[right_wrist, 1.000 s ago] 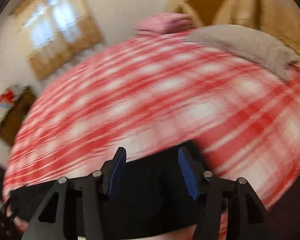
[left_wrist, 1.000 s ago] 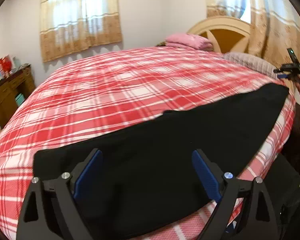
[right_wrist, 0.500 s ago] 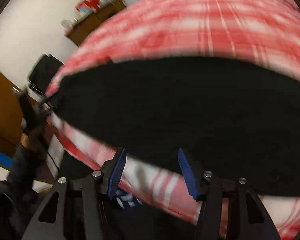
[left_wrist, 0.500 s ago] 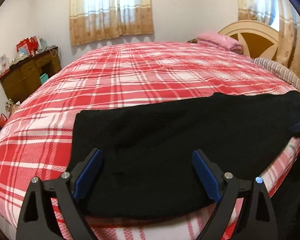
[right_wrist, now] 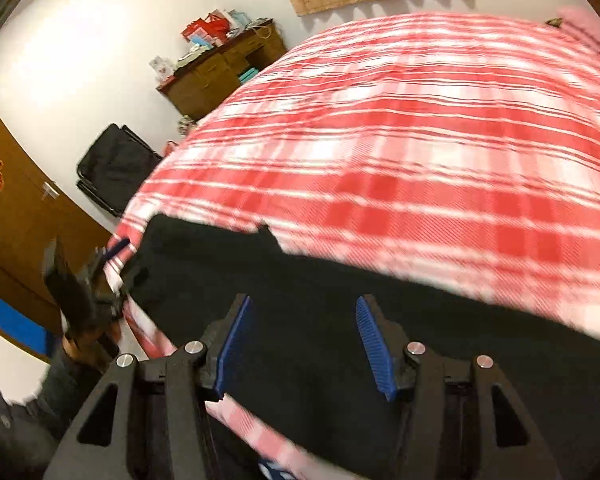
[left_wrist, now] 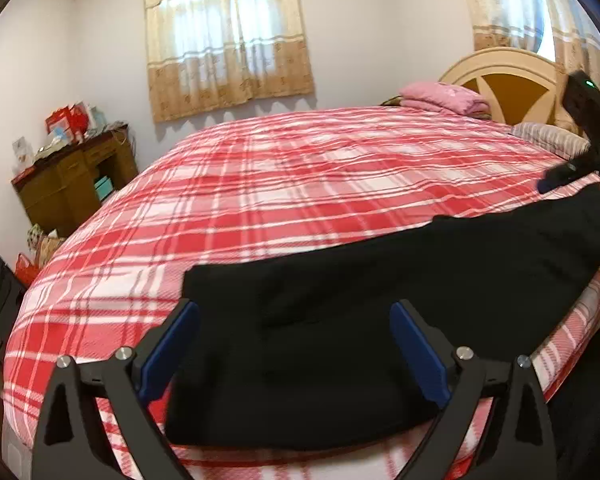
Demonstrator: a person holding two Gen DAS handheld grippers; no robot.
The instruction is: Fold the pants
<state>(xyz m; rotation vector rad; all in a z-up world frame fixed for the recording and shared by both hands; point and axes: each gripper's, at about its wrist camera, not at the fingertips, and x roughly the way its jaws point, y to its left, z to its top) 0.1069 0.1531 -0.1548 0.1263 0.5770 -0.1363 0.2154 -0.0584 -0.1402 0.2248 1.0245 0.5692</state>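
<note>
Black pants (left_wrist: 380, 300) lie flat and lengthwise along the near edge of a bed with a red plaid cover (left_wrist: 300, 184). My left gripper (left_wrist: 292, 306) hovers open over the pants' left end, nothing between its blue pads. In the same view the right gripper (left_wrist: 572, 164) shows at the far right, above the other end. In the right wrist view, blurred by motion, my right gripper (right_wrist: 302, 302) stands open just above the pants (right_wrist: 340, 280), with nothing gripped. There the left gripper (right_wrist: 100, 268), held in a hand, sits at the pants' far end.
A wooden dresser (left_wrist: 72, 184) with clutter on top stands against the far wall. A folded pink blanket (left_wrist: 440, 98) and a striped pillow (left_wrist: 552, 140) lie by the headboard (left_wrist: 508, 84). A black bag (right_wrist: 116, 168) and a brown door (right_wrist: 12, 200) are beyond the bed's foot.
The right gripper swung from facing the headboard to facing along the pants toward the foot of the bed. The left gripper shifted toward the pants' left end. Both stayed open.
</note>
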